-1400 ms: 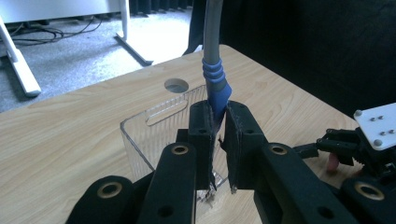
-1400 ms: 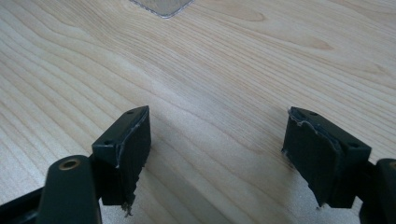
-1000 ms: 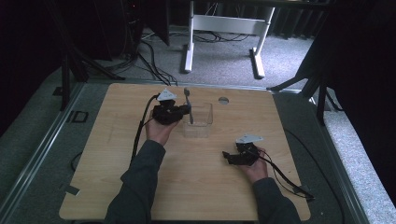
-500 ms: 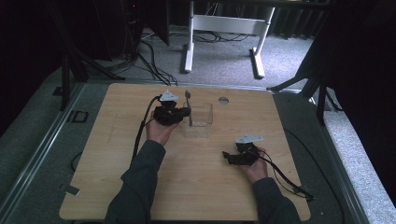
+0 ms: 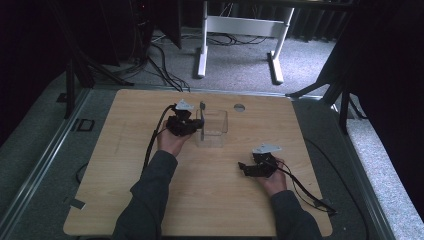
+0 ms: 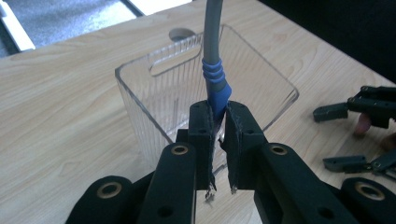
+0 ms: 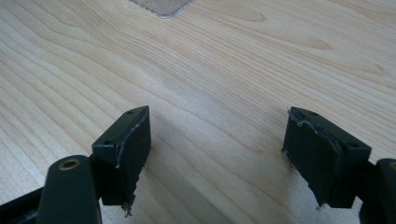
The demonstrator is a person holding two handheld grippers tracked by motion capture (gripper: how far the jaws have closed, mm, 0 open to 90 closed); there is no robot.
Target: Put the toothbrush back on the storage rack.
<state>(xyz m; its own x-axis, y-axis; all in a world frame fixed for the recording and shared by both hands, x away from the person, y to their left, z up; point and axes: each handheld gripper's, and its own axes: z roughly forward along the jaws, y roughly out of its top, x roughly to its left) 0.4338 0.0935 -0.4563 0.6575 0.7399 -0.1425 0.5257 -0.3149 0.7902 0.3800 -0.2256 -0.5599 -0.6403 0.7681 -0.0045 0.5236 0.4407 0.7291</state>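
We note left tool (image 6: 215, 140) clamped on blue-collared end of grey utensil handle (image 6: 213, 51), long axis upright, held at near rim of clear plastic bin (image 6: 140, 93). Bin sits mid-bench (image 5: 125, 200), directly ahead of left tool. Right tool (image 7: 217, 154) spread wide, empty, low over bare wood, well apart from bin. Left hand nearer.

Your left gripper (image 5: 192, 125) is stretched forward with its jaws pressed together. Your right gripper (image 5: 246, 168) rests lower and nearer to you, its jaws spread wide apart.
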